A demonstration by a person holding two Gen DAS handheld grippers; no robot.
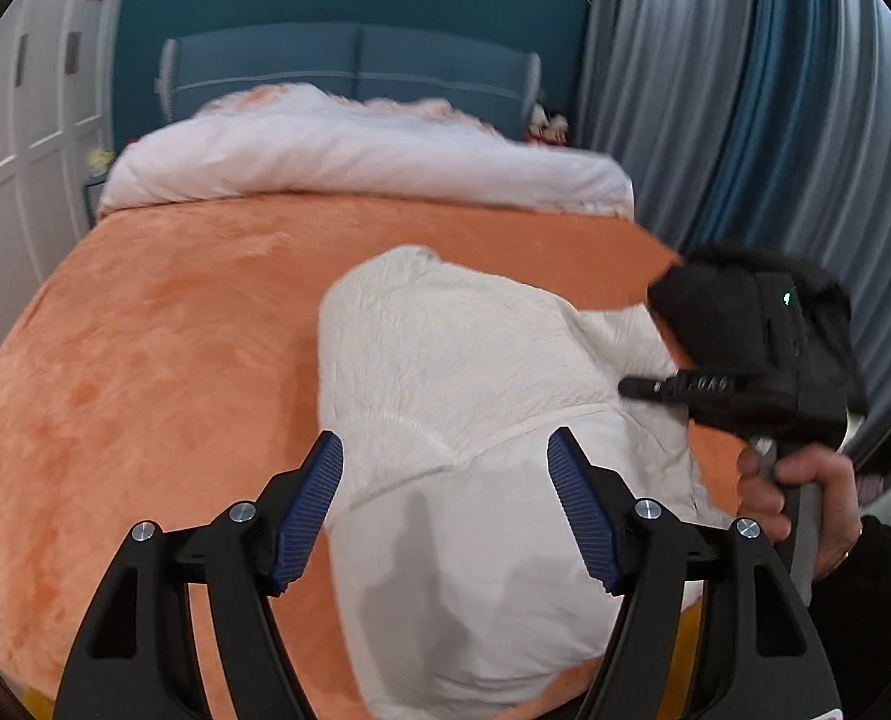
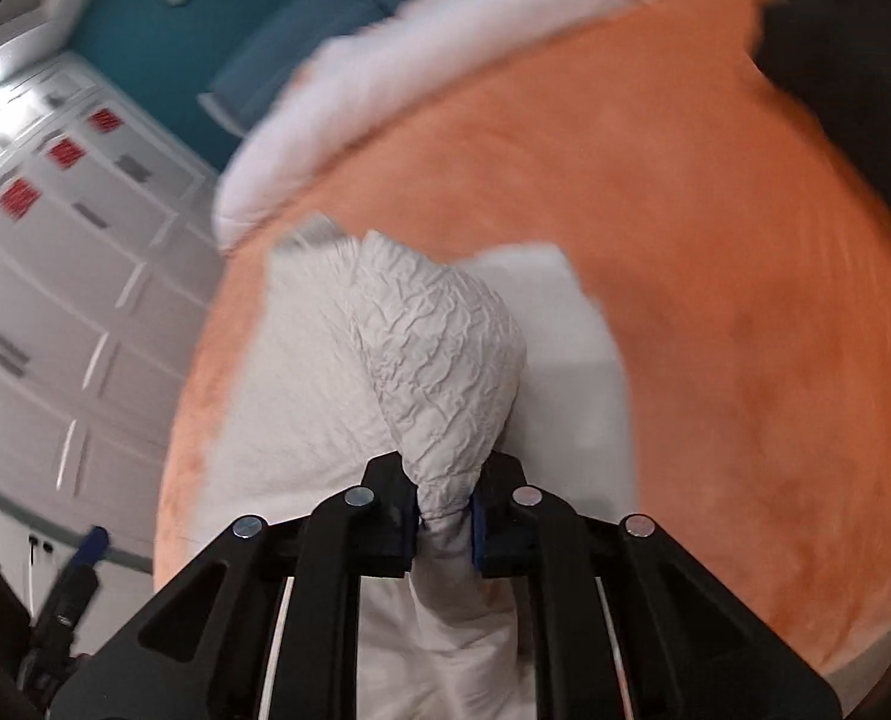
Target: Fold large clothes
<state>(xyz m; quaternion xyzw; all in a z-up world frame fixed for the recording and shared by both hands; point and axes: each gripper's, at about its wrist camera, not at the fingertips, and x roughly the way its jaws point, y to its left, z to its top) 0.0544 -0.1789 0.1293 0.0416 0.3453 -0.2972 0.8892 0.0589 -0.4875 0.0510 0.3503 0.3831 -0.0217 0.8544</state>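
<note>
A large white crinkled garment [image 1: 457,396] lies on the orange bedspread [image 1: 163,348], toward its near right side. My left gripper [image 1: 445,510] is open above the garment's near part, its blue pads apart and holding nothing. My right gripper [image 2: 443,525] is shut on a bunched fold of the garment [image 2: 439,360], lifting it above the rest of the cloth. In the left wrist view the right gripper's body [image 1: 757,348] shows at the garment's right edge, held by a hand [image 1: 799,498]; its fingertips are hidden there.
A white duvet [image 1: 361,150] lies across the head of the bed against a blue headboard [image 1: 355,69]. White wardrobe doors [image 2: 55,276] stand on the left, grey-blue curtains [image 1: 763,120] on the right. The bedspread's orange surface [image 2: 715,300] spreads around the garment.
</note>
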